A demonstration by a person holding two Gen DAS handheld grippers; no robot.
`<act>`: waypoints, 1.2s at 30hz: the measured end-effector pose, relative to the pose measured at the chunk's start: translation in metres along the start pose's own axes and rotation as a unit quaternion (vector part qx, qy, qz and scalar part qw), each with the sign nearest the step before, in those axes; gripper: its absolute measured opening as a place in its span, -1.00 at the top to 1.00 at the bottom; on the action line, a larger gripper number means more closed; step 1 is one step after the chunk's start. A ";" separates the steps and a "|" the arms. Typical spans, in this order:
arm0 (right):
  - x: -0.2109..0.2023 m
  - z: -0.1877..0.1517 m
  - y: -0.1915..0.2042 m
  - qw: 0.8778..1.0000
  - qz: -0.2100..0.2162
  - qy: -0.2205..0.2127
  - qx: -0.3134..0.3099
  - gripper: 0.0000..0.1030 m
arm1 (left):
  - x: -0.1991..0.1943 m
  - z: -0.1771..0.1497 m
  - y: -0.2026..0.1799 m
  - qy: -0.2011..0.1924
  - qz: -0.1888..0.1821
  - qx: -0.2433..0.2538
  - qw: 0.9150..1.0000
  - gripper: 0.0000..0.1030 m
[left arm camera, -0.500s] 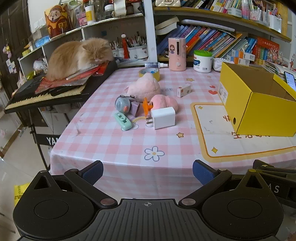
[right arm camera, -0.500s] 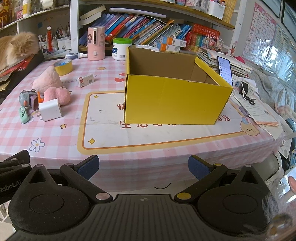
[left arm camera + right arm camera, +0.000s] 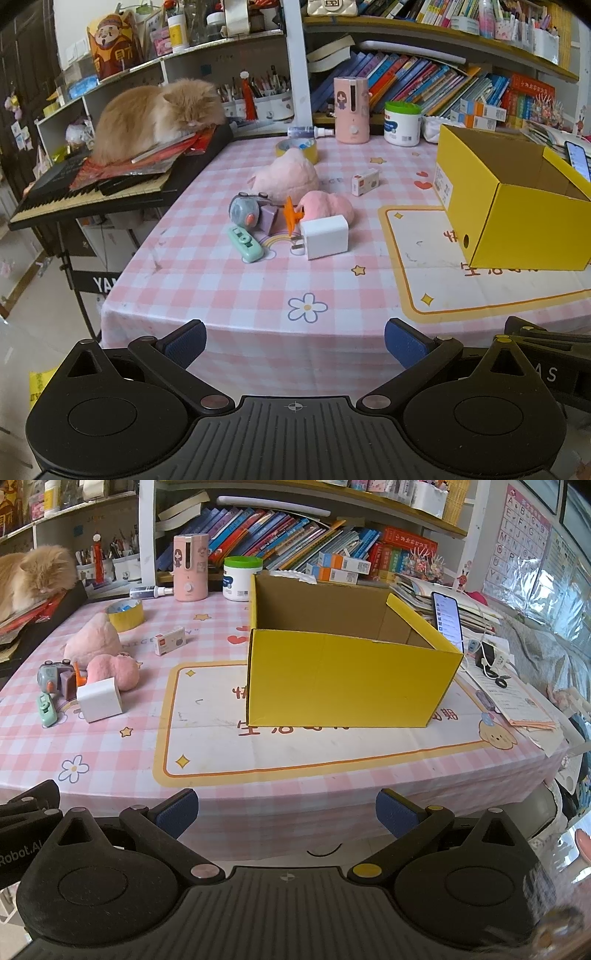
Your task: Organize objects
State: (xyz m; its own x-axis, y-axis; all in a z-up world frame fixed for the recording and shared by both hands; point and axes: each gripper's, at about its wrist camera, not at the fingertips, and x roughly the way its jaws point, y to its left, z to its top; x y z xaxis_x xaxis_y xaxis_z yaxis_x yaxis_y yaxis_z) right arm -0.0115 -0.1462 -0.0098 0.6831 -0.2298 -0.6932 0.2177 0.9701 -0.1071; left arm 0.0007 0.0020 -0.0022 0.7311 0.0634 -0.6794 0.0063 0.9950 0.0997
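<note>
A: From the left wrist, the left gripper [image 3: 294, 341] has its jaws spread wide with nothing between them, hanging off the near edge of the counter [image 3: 229, 295]. Ahead sits the small clutter: white charger [image 3: 327, 236], green toy [image 3: 245, 243], grey toy [image 3: 245, 212], orange clip [image 3: 290, 218] and two pink plush pieces [image 3: 291, 175], all huddled together. A cat [image 3: 155, 114] sleeps on the keyboard [image 3: 92, 192] to the left.

B: The right wrist barely shows the cat. The right gripper [image 3: 286, 810] is likewise fully spread and empty. Its view looks straight into the yellow box [image 3: 347, 683], open-topped and bare inside, well right of the clutter. It also shows a lit phone [image 3: 447, 618] behind the box, which the left view only clips.
</note>
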 end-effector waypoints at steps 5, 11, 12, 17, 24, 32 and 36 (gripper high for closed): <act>0.000 0.003 -0.005 1.000 0.001 -0.001 0.001 -1.00 | 0.000 0.000 0.000 0.000 0.001 0.000 1.000 -1.00; 0.000 0.003 -0.005 1.000 0.000 0.000 0.001 -1.00 | 0.001 0.000 0.001 0.004 0.003 0.001 1.000 -1.00; -0.001 0.003 -0.005 1.000 0.000 0.000 0.000 -1.00 | 0.001 0.000 0.002 0.006 0.001 -0.001 1.000 -1.00; -0.002 0.003 -0.004 1.000 0.000 -0.002 0.001 -1.00 | 0.001 -0.002 0.002 0.005 -0.001 -0.001 1.000 -1.00; -0.003 0.003 -0.004 1.000 0.000 -0.002 0.000 -1.00 | 0.001 -0.003 0.003 0.004 -0.004 -0.001 1.000 -1.00; -0.002 0.003 -0.002 1.000 0.002 0.000 0.000 -1.00 | 0.001 -0.002 0.005 0.004 -0.006 -0.003 1.000 -1.00; -0.005 0.004 0.002 1.000 0.004 -0.003 -0.002 -1.00 | 0.001 -0.002 0.007 0.002 -0.007 -0.005 1.000 -1.00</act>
State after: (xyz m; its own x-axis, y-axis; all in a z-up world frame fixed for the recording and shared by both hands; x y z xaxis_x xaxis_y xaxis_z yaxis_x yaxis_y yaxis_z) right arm -0.0116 -0.1439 -0.0035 0.6890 -0.2226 -0.6897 0.2102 0.9721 -0.1038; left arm 0.0000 0.0093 -0.0034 0.7283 0.0498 -0.6835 0.0100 0.9965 0.0834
